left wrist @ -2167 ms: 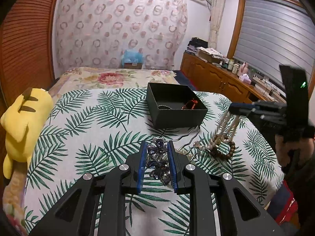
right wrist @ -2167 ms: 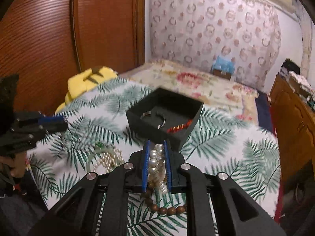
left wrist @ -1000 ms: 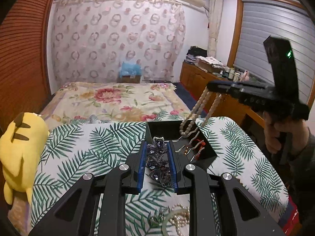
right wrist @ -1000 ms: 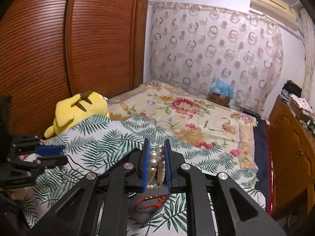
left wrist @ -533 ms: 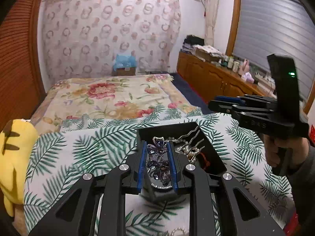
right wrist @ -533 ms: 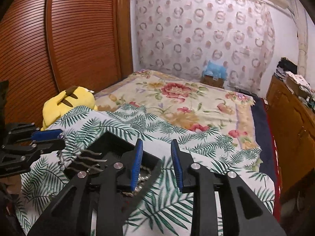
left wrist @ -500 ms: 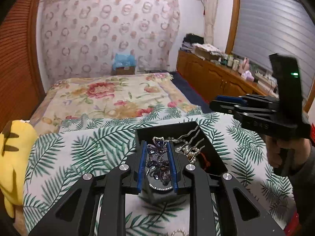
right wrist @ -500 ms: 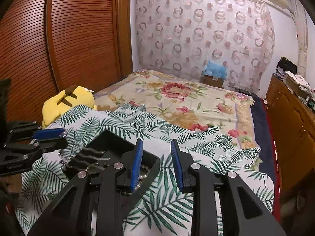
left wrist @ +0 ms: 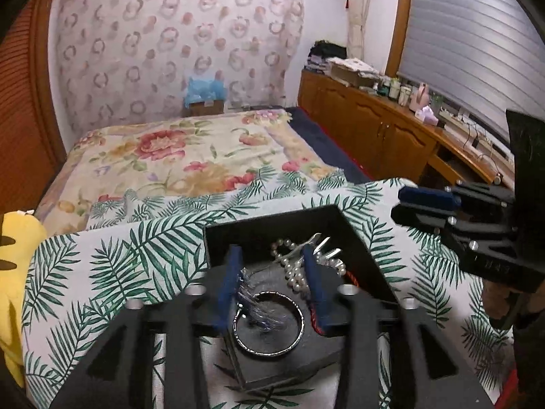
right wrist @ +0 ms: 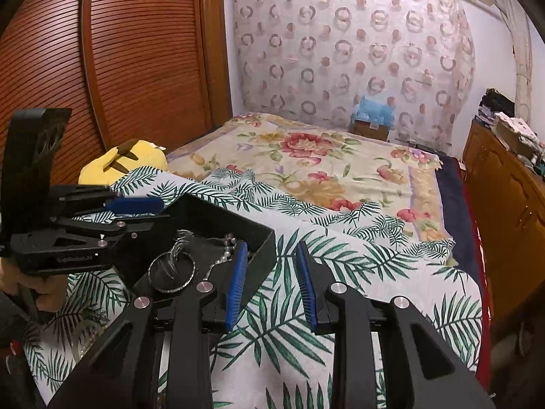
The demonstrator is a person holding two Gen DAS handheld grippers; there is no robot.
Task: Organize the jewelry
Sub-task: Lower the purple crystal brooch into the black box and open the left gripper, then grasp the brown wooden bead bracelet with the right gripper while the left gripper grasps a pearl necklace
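A black open box [left wrist: 357, 238] sits on the palm-leaf cloth and also shows in the right wrist view [right wrist: 262, 238]. Inside lie a silver bangle [left wrist: 269, 323], a pearl string [left wrist: 293, 272], a silver hair comb [left wrist: 323, 245] and a red cord [left wrist: 351, 277]. My left gripper [left wrist: 272, 286] is open right over the box; the purple flower hairpiece [left wrist: 255, 303] is blurred between its pads, dropping onto the bangle. My right gripper [right wrist: 270, 283] is open and empty, just right of the box.
A yellow plush toy [right wrist: 126, 160] lies at the cloth's left edge. More jewelry, a pale bangle [right wrist: 85, 334], lies on the cloth near the left hand. A floral bedspread [right wrist: 323, 160] lies behind, wooden cabinets [left wrist: 374, 129] on the right.
My left gripper has opened and let go of the purple hairpiece over the box. My right gripper, which dropped the pearls earlier, has drawn back to the right.
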